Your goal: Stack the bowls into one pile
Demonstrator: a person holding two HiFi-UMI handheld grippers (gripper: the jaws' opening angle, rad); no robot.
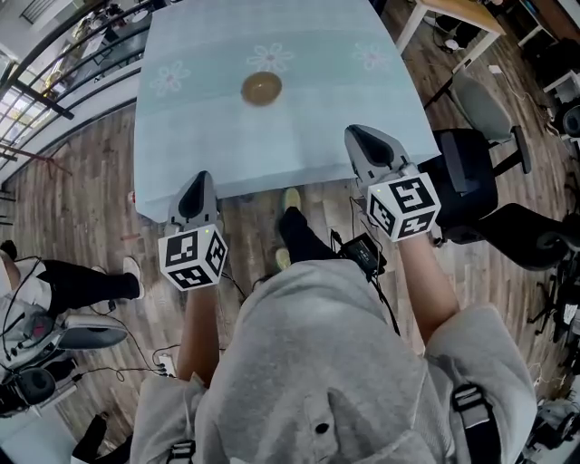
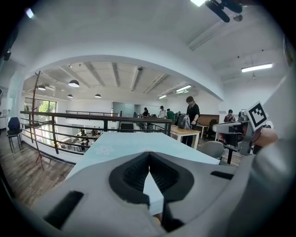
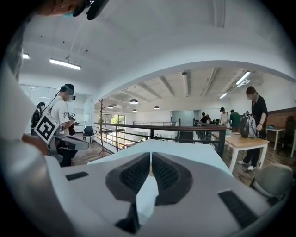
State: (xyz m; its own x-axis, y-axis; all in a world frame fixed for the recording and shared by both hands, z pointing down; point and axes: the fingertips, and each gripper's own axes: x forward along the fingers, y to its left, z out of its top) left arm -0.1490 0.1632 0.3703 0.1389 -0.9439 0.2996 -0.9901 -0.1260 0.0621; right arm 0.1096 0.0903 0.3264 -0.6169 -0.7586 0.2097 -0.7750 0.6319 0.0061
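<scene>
On the pale blue cloth of the table [image 1: 308, 136] sits one brown bowl shape [image 1: 261, 88], seen from above; whether it is a single bowl or a pile I cannot tell. Both grippers hang short of the table's near edge, well back from the bowl. My left gripper [image 1: 200, 178] is over the edge at the left, its jaws closed tip to tip with nothing between them [image 2: 149, 155]. My right gripper [image 1: 359, 135] is beside the table's right corner, and it too is shut and empty [image 3: 151, 156]. The jaws hide the bowl in both gripper views.
A black office chair [image 1: 471, 181] and a grey chair [image 1: 480, 107] stand right of the table. A wooden table [image 1: 467, 11] is at the far right. At the left are another person's legs [image 1: 91, 281], with cables on the wooden floor. A railing [image 2: 92, 122] runs behind the table.
</scene>
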